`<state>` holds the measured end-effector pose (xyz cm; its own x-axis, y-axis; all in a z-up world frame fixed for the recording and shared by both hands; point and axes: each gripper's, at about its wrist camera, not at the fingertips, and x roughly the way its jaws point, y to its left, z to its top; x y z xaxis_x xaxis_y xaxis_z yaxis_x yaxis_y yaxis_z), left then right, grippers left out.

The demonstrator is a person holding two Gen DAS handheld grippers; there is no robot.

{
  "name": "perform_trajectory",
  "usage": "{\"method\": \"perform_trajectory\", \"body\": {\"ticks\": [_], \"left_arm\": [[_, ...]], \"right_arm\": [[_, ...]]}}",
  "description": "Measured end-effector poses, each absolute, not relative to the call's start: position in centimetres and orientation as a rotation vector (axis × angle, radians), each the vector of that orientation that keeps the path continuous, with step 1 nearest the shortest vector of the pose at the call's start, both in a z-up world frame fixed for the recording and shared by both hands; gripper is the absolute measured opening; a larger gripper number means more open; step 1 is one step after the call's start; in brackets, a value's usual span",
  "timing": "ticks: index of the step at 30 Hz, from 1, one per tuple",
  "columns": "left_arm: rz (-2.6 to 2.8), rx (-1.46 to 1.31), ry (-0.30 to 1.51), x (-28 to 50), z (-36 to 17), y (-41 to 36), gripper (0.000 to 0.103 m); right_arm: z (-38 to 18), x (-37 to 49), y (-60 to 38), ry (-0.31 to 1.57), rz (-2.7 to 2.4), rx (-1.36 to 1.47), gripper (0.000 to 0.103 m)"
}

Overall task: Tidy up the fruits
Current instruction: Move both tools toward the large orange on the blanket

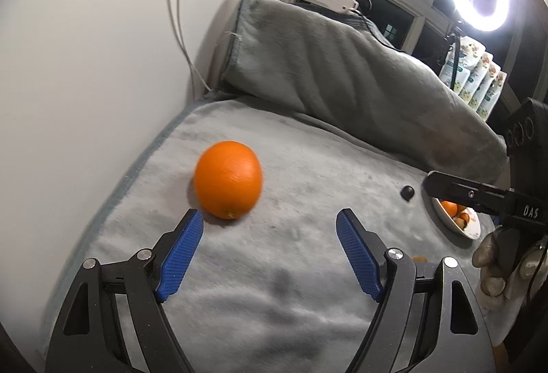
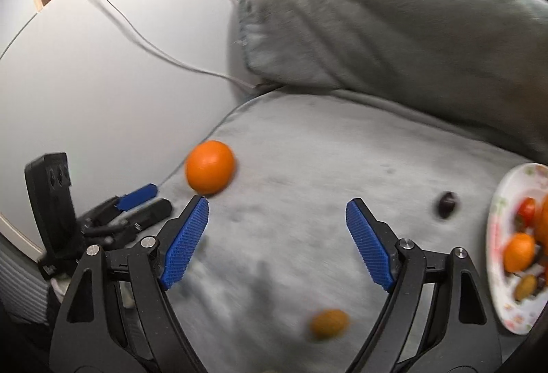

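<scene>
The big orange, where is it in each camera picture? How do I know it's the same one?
Left wrist view: the big orange lies left of centre on the grey blanket, just beyond the left gripper's left finger.
Right wrist view: the big orange lies left of centre, just above the right gripper's left finger.
Shared landmark: the small dark fruit on the blanket, right of the orange, near the plate.

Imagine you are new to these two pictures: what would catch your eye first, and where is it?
The big orange stands out, alone on the grey blanket near the wall, just beyond the left gripper with its blue jaws open. At the right edge of the right wrist view, a flowered plate already holds fruit, with a small dark fruit lying beside it.
</scene>
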<state>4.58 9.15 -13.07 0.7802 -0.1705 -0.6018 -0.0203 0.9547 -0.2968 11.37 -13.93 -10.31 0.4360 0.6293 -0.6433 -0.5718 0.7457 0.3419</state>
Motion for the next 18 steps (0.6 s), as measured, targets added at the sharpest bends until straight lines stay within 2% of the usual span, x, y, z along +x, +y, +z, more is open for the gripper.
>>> {"method": "perform_trajectory", "body": {"ticks": [10, 18], "left_arm": [[-0.105, -0.368, 0.706, 6.8, -15.2, 11.6, 0.080], [-0.137, -0.460, 0.733, 8.6, -16.2, 12.9, 0.080]], "right_arm": [[-12.4, 14.6, -7.0, 1.003, 0.863, 0.138, 0.087], [-14.9, 17.9, -4.6, 1.141, 0.867, 0.301, 0.087]]}}
